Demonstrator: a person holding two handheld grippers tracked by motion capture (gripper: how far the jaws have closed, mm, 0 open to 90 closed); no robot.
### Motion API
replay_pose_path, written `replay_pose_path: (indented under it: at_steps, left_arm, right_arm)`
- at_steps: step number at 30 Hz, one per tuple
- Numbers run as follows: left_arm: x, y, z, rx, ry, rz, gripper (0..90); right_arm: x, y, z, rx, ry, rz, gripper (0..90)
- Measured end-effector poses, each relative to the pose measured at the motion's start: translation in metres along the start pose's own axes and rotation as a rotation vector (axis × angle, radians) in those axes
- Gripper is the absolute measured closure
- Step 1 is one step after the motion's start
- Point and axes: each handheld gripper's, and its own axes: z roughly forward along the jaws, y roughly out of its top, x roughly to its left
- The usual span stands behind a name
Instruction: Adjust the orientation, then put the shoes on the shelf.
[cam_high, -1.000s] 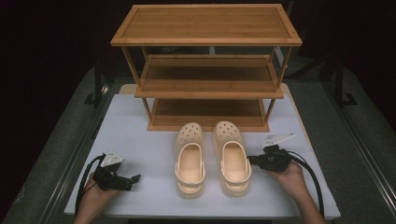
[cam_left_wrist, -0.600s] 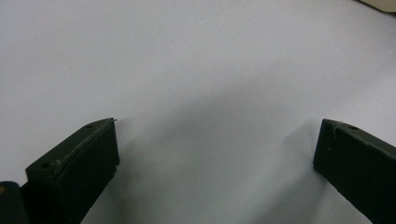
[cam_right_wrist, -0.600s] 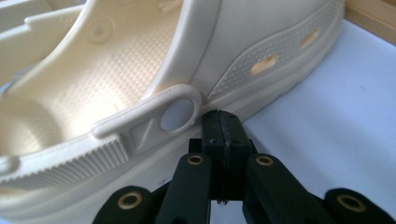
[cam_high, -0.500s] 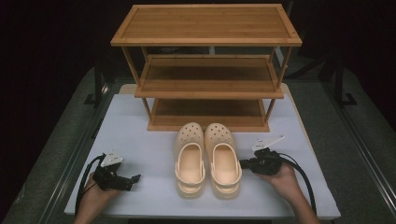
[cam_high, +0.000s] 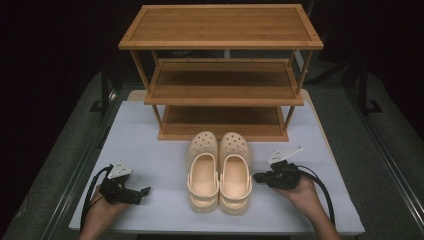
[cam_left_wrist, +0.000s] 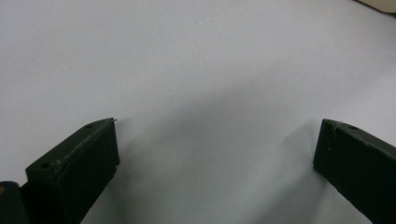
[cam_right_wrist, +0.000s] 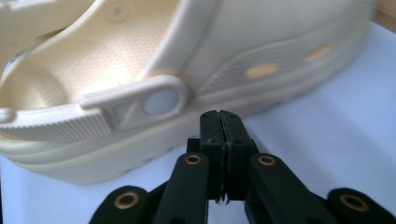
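A wooden shoe rack (cam_high: 220, 75) with three shelves stands at the far side of the white table (cam_high: 150, 150), its lowest shelf open toward the near edge. Just in front of it, near the middle of the table, lies a pair of cream clogs: the left clog (cam_high: 202, 167) and the right clog (cam_high: 235, 167) sit side by side and touching, toes pointing far toward the rack, heels toward the near edge. Their long axes run near to far.

The right gripper (cam_high: 257, 176) lies to the right of the right clog, level with its heel half, and points left at its outer side. In the right gripper view its jaws are pressed together with nothing between them, the tip just short of the sole wall, below the strap rivet (cam_right_wrist: 159, 101); I cannot tell whether it touches. This hand is clearly the nearer one.

The left gripper (cam_high: 145, 192) rests well to the left of the pair, jaws spread wide over bare table, empty.

Any nudge of the pair would likely go leftward across their length.
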Motion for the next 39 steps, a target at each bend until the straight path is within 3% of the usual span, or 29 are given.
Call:
replay_pose_path:
  at_steps: [1, 5, 11, 18, 22, 24, 30, 39]
  left_arm:
    - [0.000, 0.000, 0.000, 0.000, 0.000, 0.002, 0.0]
    - [0.000, 0.000, 0.000, -0.001, 0.000, 0.002, 0.0]
    - [0.000, 0.000, 0.000, -0.001, 0.000, 0.003, 0.0]
    - [0.001, 0.001, -0.001, 0.001, -0.003, 0.001, 0.0]
    - [0.000, 0.005, -0.003, 0.005, -0.003, -0.018, 0.0]
    - [-0.003, 0.009, -0.007, -0.022, -0.007, -0.025, 0.0]
    - [-0.014, 0.025, -0.015, -0.089, -0.072, -0.044, 0.0]
    - [-0.043, 0.064, -0.016, -0.126, -0.164, 0.026, 0.0]
  right_arm:
    - [-0.001, -0.005, -0.006, -0.012, -0.045, 0.018, 86.3]
    - [-0.005, -0.010, -0.014, -0.036, -0.071, 0.061, 81.7]
    - [0.000, -0.015, -0.024, -0.072, -0.107, 0.086, 60.7]
    - [0.007, -0.018, -0.030, -0.103, -0.121, 0.107, 49.7]
    - [0.010, -0.015, -0.035, -0.164, -0.127, 0.114, 43.3]
    - [0.010, -0.013, -0.035, -0.178, -0.115, 0.116, 40.8]
    - [0.010, -0.010, -0.036, -0.191, -0.111, 0.117, 38.4]
    - [0.017, 0.001, -0.039, -0.218, -0.133, 0.101, 37.9]
